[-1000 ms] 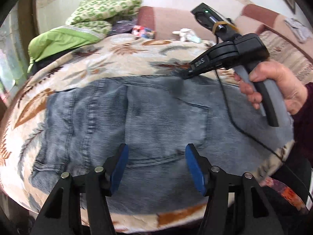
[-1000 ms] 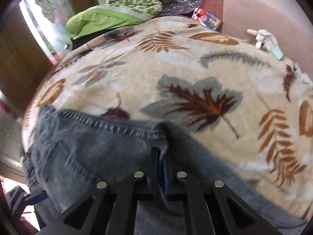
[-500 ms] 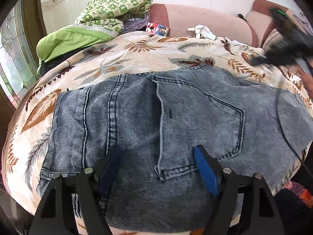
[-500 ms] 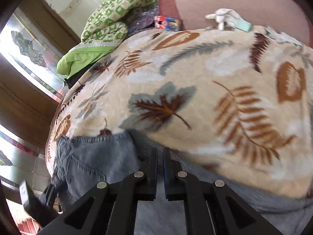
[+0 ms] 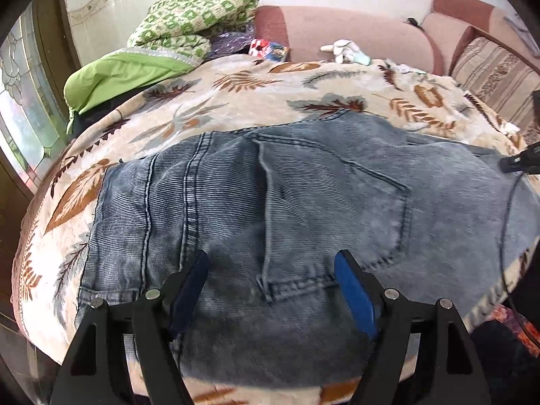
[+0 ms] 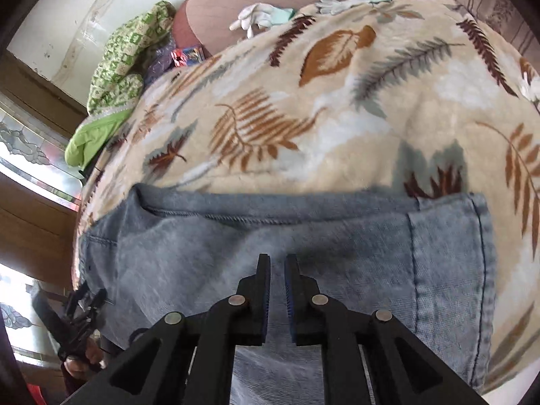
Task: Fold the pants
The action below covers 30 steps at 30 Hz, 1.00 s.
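Note:
Blue-grey corduroy pants (image 5: 270, 209) lie flat on a leaf-patterned blanket (image 5: 256, 104), back pocket up. My left gripper (image 5: 271, 266) is open and empty, hovering over the pocket's lower edge. In the right wrist view the pants (image 6: 337, 256) fill the lower half, with a folded edge across the middle. My right gripper (image 6: 277, 263) hovers just above the fabric; its jaws stand a narrow gap apart with nothing between them. Its tip also shows at the right edge of the left wrist view (image 5: 521, 162).
A green quilt and pillow pile (image 5: 158, 47) sits at the back left. A pink sofa (image 5: 354, 37) runs behind, with a white glove (image 5: 344, 50) and a small colourful packet (image 5: 270, 49). A window (image 5: 20, 108) is on the left.
My right gripper has let go of the pants' edge, opened slightly and drawn away to the right. The pants now lie flatter and spread wider. My left gripper has stayed open over the pocket.

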Tool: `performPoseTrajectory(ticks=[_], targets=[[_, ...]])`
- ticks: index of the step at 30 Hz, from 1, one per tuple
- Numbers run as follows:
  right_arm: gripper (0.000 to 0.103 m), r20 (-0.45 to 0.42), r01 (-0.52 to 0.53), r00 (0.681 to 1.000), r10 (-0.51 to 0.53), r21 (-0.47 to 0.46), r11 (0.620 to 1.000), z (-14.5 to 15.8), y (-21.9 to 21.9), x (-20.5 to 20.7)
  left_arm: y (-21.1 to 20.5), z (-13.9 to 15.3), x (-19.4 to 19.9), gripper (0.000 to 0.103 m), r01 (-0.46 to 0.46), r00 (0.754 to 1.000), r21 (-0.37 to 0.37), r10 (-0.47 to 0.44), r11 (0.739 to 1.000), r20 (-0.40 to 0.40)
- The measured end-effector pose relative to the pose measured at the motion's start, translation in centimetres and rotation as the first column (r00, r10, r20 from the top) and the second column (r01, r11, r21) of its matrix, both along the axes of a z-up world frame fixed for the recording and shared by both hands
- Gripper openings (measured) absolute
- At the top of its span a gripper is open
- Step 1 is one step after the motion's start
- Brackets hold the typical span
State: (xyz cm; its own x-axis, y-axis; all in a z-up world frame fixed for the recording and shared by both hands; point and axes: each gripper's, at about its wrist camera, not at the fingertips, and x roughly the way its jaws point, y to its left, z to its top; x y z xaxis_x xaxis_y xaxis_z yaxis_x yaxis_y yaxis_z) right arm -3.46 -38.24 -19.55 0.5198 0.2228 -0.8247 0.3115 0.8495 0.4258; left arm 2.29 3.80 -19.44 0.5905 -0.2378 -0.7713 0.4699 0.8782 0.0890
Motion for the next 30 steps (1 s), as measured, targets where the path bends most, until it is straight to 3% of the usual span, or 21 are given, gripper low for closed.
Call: performPoseTrajectory(ticks=[4, 8, 11, 13, 16, 18, 20, 24, 30], targets=[[0.009, -0.037, 0.059, 0.997, -0.061, -0.057, 0.997, -1.5, -1.7, -0.4, 0.5, 0.9, 0.0, 0.079, -0.055, 0.996, 0.053, 0.051, 0.997, 0.078], [0.009, -0.020, 0.113, 0.993, -0.114, -0.046, 0.993, -1.6, -4.5, -2.1, 2.5, 1.0, 2.3, 0.079, -0.153, 0.988, 0.029, 0.152, 0.988, 0.021], [0.011, 0.016, 0.153, 0.988, -0.152, -0.145, 0.978, -0.1, -5.3, -3.7, 3.2, 0.7, 3.8, 0.080, -0.221, 0.975, 0.022, 0.221, 0.975, 0.002], [0.011, 0.046, 0.158, 0.987, -0.153, -0.138, 0.978, 0.5, -5.7, -4.7, 3.0, -0.1, 4.6, 0.085, -0.244, 0.969, 0.070, 0.245, 0.967, -0.007], [0.011, 0.020, 0.162, 0.987, -0.161, -0.191, 0.968, 0.0, -5.9, -5.1, 2.9, -0.7, 5.4, 0.087, -0.258, 0.965, 0.066, 0.261, 0.964, -0.036], [0.011, -0.013, 0.153, 0.987, -0.158, -0.179, 0.972, -1.4, -6.1, -4.6, 3.0, -0.5, 5.6, 0.088, -0.271, 0.960, 0.071, 0.275, 0.960, -0.049], [0.010, 0.009, 0.169, 0.985, -0.170, -0.172, 0.970, -1.5, -6.3, -5.0, 3.0, 0.2, 5.7, 0.088, -0.277, 0.959, 0.073, 0.281, 0.958, -0.043], [0.010, 0.058, 0.174, 0.985, -0.164, -0.328, 0.928, 0.7, -4.7, -5.2, 1.5, 2.6, 5.3, 0.088, -0.255, 0.967, 0.049, 0.254, 0.966, 0.022], [0.010, 0.136, 0.171, 0.983, -0.120, -0.483, 0.859, 4.6, -2.3, -5.9, -2.0, 6.5, 4.4, 0.088, -0.186, 0.978, 0.014, 0.184, 0.982, 0.096]])
